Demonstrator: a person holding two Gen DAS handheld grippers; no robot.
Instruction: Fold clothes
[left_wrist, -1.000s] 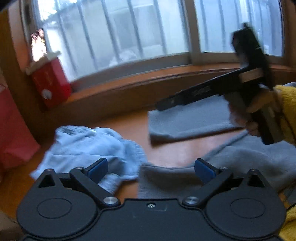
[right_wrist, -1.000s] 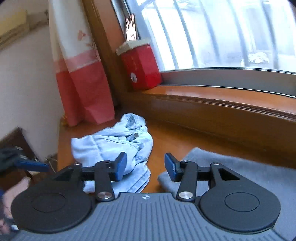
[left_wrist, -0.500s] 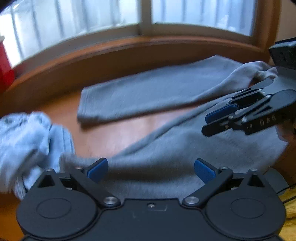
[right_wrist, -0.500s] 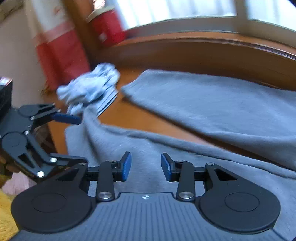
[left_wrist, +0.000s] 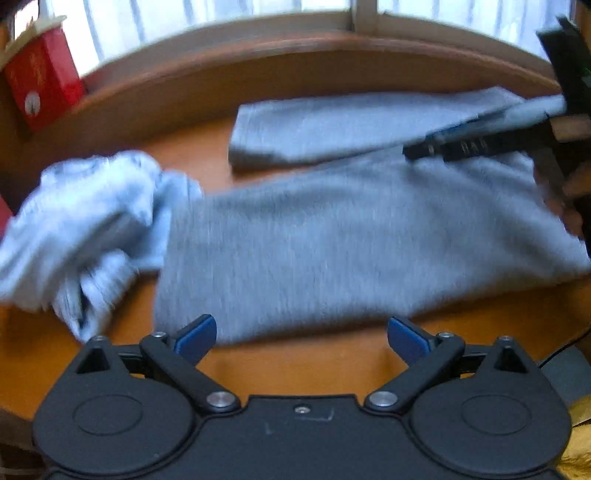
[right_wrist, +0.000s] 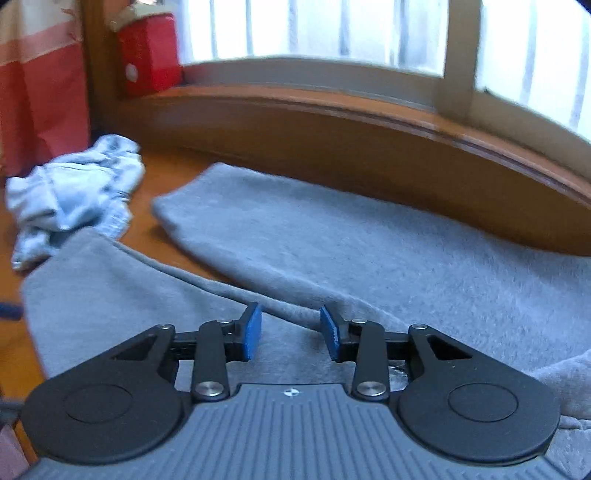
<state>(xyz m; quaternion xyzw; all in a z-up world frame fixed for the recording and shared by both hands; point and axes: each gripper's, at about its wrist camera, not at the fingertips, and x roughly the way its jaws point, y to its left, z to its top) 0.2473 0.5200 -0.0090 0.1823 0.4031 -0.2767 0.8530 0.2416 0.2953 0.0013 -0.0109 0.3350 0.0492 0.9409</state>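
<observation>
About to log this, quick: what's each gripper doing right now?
Left gripper: open, empty, over the grey garment.
Right gripper: opening, nothing pinched, grey garment beneath.

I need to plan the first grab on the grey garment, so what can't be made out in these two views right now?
- Grey garment: its right end runs off the left wrist view's edge and behind the right hand-held gripper; waistband unseen.
- Right hand-held gripper, opening: whether its pads touch the cloth below is unclear in its own view.
- Light blue garment: motion-blurred, shape unreadable.
- Red box: label too small and blurred.
</observation>
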